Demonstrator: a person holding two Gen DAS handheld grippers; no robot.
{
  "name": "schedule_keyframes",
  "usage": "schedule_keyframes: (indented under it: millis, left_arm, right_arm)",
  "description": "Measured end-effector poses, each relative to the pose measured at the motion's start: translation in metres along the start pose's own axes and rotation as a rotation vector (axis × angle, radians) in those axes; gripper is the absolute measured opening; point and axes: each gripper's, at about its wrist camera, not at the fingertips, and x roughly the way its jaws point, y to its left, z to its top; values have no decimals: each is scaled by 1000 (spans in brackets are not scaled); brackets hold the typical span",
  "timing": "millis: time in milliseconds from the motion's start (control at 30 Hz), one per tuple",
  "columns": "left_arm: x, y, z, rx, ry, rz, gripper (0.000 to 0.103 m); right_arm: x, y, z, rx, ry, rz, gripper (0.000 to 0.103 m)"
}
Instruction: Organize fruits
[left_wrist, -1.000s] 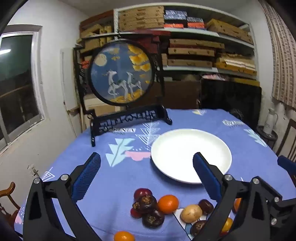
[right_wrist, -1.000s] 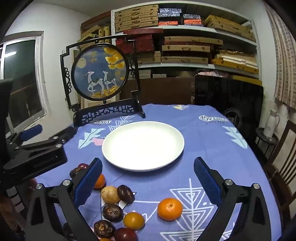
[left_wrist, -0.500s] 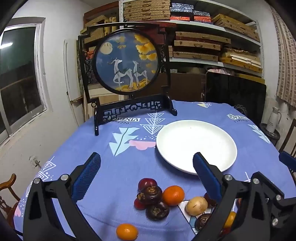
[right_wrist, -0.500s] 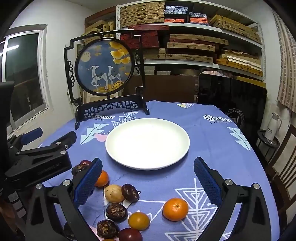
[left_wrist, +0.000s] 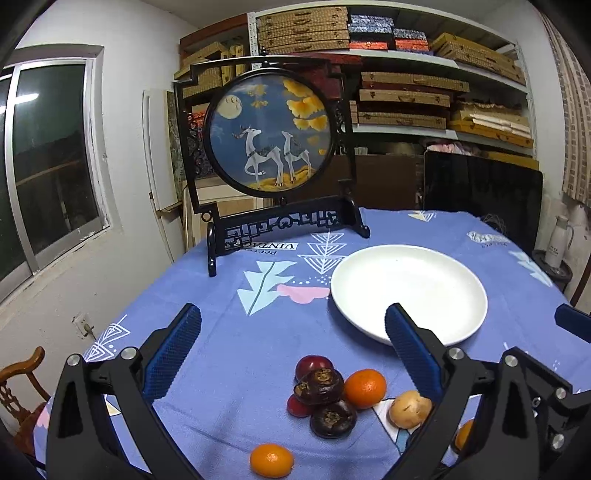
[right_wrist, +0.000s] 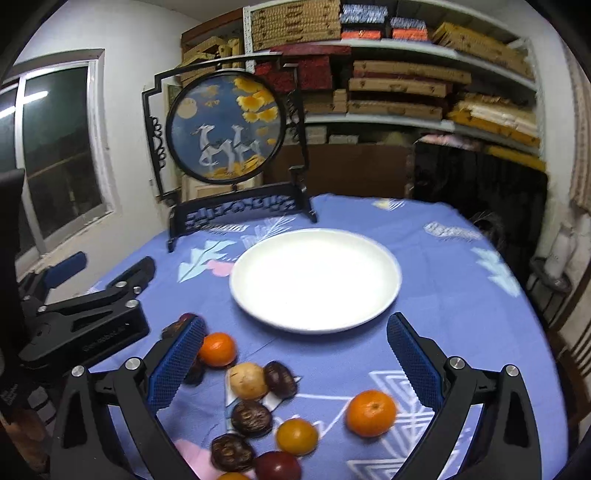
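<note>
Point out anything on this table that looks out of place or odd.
Nothing is spilled or damaged. The one oddity: the white plate sits bare while every fruit, such as the mandarin and a dark mangosteen, lies loose on the blue tablecloth in front of it.

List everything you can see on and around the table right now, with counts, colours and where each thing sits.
plate: one, white, nothing on it, middle of the table
tablecloth: one, blue with pale patterns, covers the table
oranges: at least four, orange, loose on the cloth in front of the plate
dark round fruits: several, brown-black, clustered with the oranges
red fruits: at least two, dark red, in the cluster
pale fruit: one, tan, centre of the cluster
deer picture on stand: one, blue round panel, black frame, far edge of the table
boxes: many, tan, wall shelves
left gripper: open, above the fruit
right gripper: open, above the fruit
</note>
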Motion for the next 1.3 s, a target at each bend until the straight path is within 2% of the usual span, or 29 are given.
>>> schedule_keyframes:
  millis: [533,1300]
  left_arm:
    - [-1,-7,-1,13,29,-12,98]
    - [1,-10,0,23,40,-20,98]
  right_arm:
    - [0,4,-3,-17,-2,-50,99]
    - [0,3,-7,1,15,-20,99]
